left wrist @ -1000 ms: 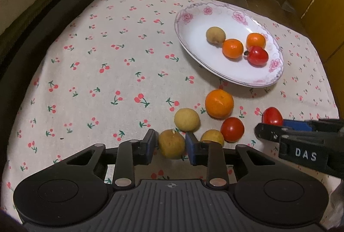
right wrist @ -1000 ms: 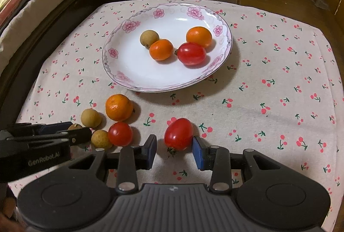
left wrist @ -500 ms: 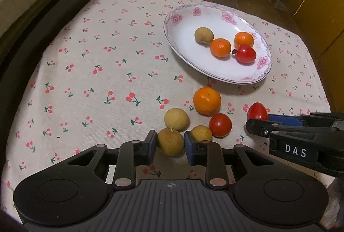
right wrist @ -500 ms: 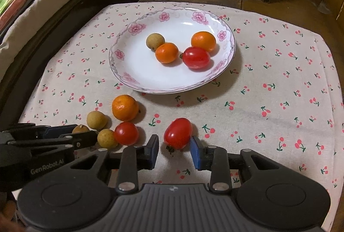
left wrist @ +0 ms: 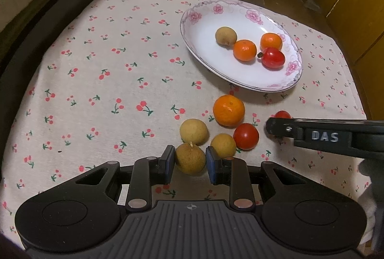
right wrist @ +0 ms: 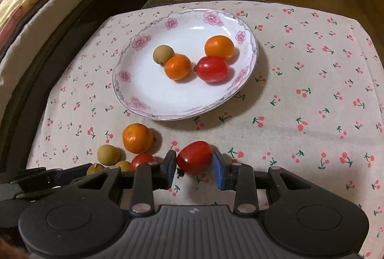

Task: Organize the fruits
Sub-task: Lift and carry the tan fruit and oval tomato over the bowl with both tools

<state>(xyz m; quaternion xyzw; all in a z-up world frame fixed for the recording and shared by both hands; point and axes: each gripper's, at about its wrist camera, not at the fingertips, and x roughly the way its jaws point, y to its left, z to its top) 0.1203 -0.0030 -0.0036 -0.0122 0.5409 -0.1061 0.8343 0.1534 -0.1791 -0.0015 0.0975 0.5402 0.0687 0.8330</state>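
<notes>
The left gripper (left wrist: 190, 167) pinched a stemmed longan (left wrist: 190, 158) between its blue pads, and the right gripper (right wrist: 195, 168) was clamped on an oblong cherry tomato (right wrist: 195, 157); its jaws had closed a little further on the fruit within the last moments. Both fruits sat low over the cherry-print tablecloth (left wrist: 108, 71), on the near side of the floral plate (right wrist: 144, 100), which lay farther up the cloth and a little to the left in the right wrist view.

The step in hand looked like carrying both catches to that plate. To do it well, each grip wanted to be only firm enough to hold: the tomato's skin would probably split under more squeeze, and the round longan could squirt out sideways.

Lifting straight up first seemed wise, since two loose longans (left wrist: 194, 131), a round tomato (left wrist: 246, 136) and a mandarin (left wrist: 228, 110) lay just plateward of the held longan and could be knocked rolling.

On the plate a longan (right wrist: 163, 55), two small oranges (right wrist: 177, 66) and a tomato (right wrist: 212, 69) clustered toward its far right; its bare near-left part looked the safer place to set down, low and gently, one hand at a time so the grippers would not cross.
</notes>
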